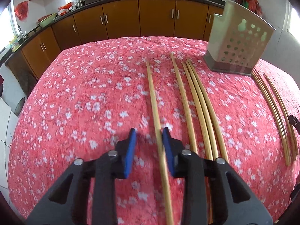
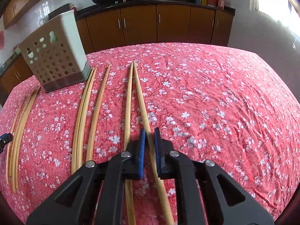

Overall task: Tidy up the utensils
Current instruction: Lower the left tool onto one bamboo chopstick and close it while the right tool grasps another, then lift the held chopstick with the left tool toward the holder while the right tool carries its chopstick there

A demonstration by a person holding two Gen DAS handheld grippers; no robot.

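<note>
Several bamboo chopsticks lie lengthwise on a red flowered tablecloth. A beige perforated utensil holder stands at the back; it also shows in the right wrist view. My left gripper is open, its blue pads either side of the leftmost chopstick, which lies against the right pad. My right gripper has its jaws narrowly apart around the rightmost chopstick; I cannot tell if the pads touch it. A second chopstick lies just left of it.
More chopsticks lie in groups beside the holder. The tablecloth is bare to the right. Brown kitchen cabinets and a counter with woks stand behind the table.
</note>
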